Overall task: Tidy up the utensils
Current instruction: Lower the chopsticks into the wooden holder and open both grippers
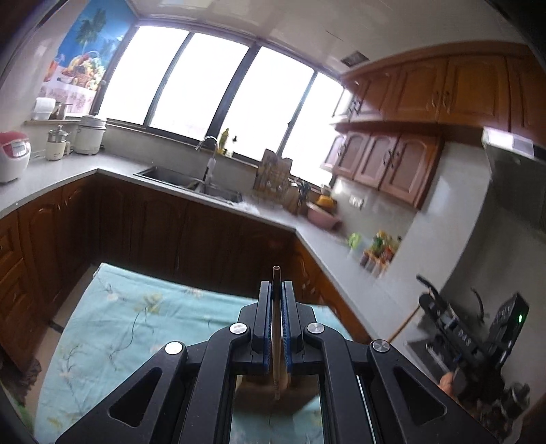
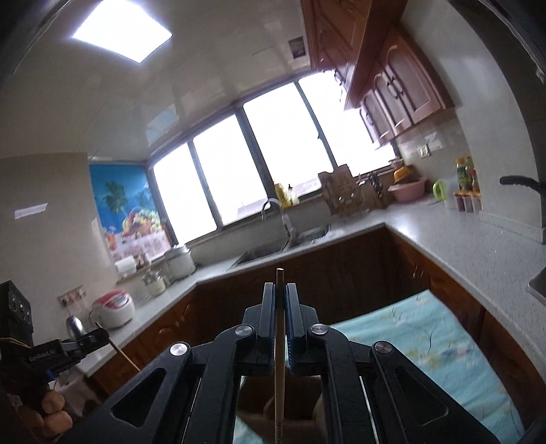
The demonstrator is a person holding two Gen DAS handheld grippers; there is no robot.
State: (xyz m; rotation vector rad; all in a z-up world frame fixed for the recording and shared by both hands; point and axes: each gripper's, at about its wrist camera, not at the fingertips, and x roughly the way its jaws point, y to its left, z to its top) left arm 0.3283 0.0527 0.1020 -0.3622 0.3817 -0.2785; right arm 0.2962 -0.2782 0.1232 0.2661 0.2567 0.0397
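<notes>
Left gripper [image 1: 277, 297] clamped on a chopstick [image 1: 276, 328], right gripper [image 2: 280, 300] clamped on another chopstick [image 2: 279, 345]. Only my right view shows the ceiling light [image 2: 121, 29]; "GenRobot.AI" readable on the far gripper.

Both cams ride right behind their own gripper fingers, looking forward and only slightly down across the kitchen. The left wrist view faces the window [image 1: 218, 85] and sink [image 1: 191, 184] from above the floral cloth [image 1: 129, 317], tilted clockwise. The right wrist view sees the same window [image 2: 273, 157], sink [image 2: 273, 249] and cloth [image 2: 426, 338], aimed higher and catching the ceiling light [image 2: 121, 29]. Each catches the other gripper at its edge.
</notes>
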